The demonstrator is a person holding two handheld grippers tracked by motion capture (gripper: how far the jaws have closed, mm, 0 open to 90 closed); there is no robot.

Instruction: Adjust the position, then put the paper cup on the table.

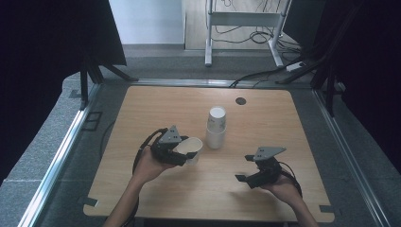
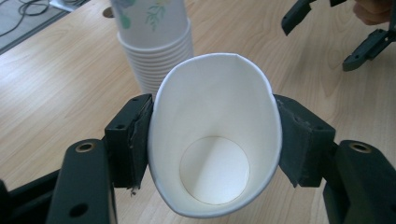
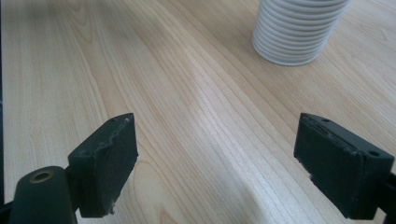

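1. The left gripper (image 2: 212,140) is clenched on a single white paper cup (image 2: 215,135); its two black pads press the cup's sides and squeeze the rim into an oval.
2. The cup's open mouth faces the left gripper's camera, so its round bottom shows inside.
3. In the high view the left gripper (image 1: 182,152) holds the cup (image 1: 191,149) tilted over the light wooden table (image 1: 156,189).
4. A tall stack of nested white paper cups (image 1: 216,127) stands upright on the table just beyond the held cup, close but not touching it.
5. The right gripper (image 3: 217,163) is released, its jaws wide apart with only bare table between them.
6. The stack (image 3: 299,30) stands ahead of the right gripper (image 1: 255,168) and well apart from it
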